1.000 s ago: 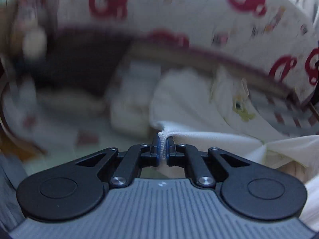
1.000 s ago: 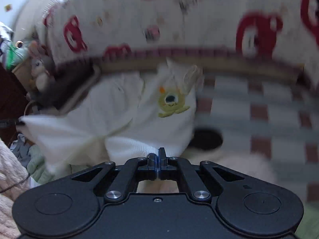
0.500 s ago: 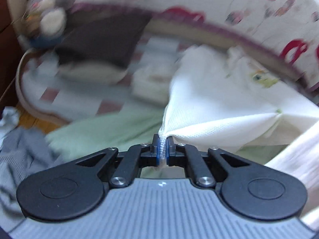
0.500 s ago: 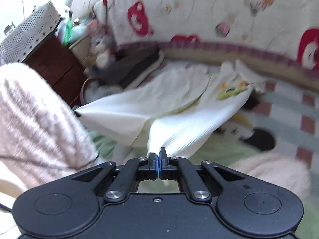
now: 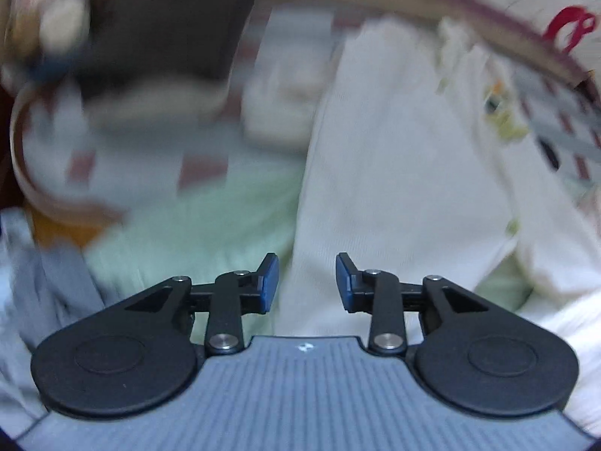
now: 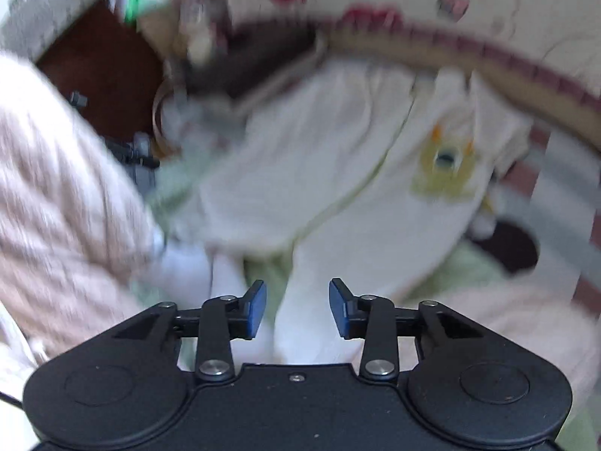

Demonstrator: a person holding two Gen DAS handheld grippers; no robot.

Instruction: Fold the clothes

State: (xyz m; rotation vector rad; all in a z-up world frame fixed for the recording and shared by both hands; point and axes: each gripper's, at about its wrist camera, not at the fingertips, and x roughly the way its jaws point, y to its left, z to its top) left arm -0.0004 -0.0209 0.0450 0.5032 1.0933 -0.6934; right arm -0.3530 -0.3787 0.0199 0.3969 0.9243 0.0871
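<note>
Both cameras sit just behind their own claws, low and close over the bed, facing its far edge. The left claw [image 5: 307, 282] view and the right claw [image 6: 297, 309] view share the white garment [image 5: 394, 173] [image 6: 338, 173], both blurred.

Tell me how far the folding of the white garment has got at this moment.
Done: the white garment lies spread on the green sheet, monster patch up. In hand: nothing; left gripper and right gripper are both open. Left: no fold shows yet.
</note>
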